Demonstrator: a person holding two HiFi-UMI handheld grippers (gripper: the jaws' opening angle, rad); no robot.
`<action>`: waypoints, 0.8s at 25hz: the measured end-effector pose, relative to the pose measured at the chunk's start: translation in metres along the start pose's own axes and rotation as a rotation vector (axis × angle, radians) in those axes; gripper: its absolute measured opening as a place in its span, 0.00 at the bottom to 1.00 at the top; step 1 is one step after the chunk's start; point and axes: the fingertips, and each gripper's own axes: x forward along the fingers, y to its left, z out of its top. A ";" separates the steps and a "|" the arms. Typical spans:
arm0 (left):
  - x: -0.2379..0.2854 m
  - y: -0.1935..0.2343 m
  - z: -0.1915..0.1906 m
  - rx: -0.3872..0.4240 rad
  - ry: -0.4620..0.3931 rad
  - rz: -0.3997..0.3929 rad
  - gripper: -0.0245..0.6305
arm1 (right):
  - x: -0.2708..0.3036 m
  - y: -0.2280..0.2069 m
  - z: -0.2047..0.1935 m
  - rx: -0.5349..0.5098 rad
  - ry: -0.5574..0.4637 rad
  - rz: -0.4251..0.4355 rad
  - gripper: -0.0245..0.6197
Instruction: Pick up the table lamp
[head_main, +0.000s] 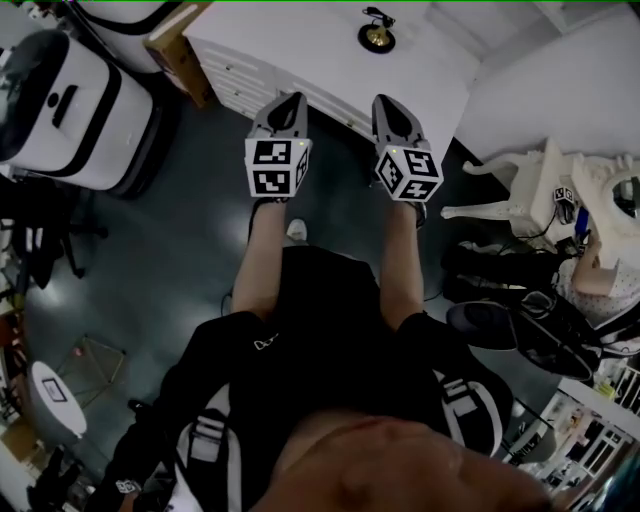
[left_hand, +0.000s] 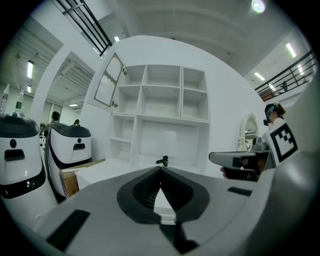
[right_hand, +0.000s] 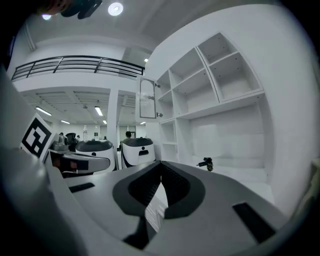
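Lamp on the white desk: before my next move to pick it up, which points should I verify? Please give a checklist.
1. Lamp in view, standing on the desk: ok.
2. Left gripper empty: ok.
3. Right gripper empty: ok.
4. Jaws open for a grasp: not ok, both pairs are shut.
5. Grippers at the lamp: not ok, both are short of it, near the desk's front edge.
6. Lamp not tied down by a cable: cannot tell, it is too small in every view.

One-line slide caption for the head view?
Left gripper and right gripper, jaws shut and empty, point toward the table lamp on the white desk.
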 end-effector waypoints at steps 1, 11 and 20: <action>0.004 0.007 0.002 -0.009 -0.001 0.001 0.05 | 0.007 0.003 0.002 0.018 -0.002 0.007 0.07; 0.059 0.013 0.007 -0.068 0.001 -0.073 0.05 | 0.012 -0.045 -0.010 -0.003 0.049 -0.135 0.07; 0.106 0.001 -0.008 -0.071 0.027 -0.083 0.05 | 0.027 -0.074 -0.024 0.039 0.044 -0.147 0.07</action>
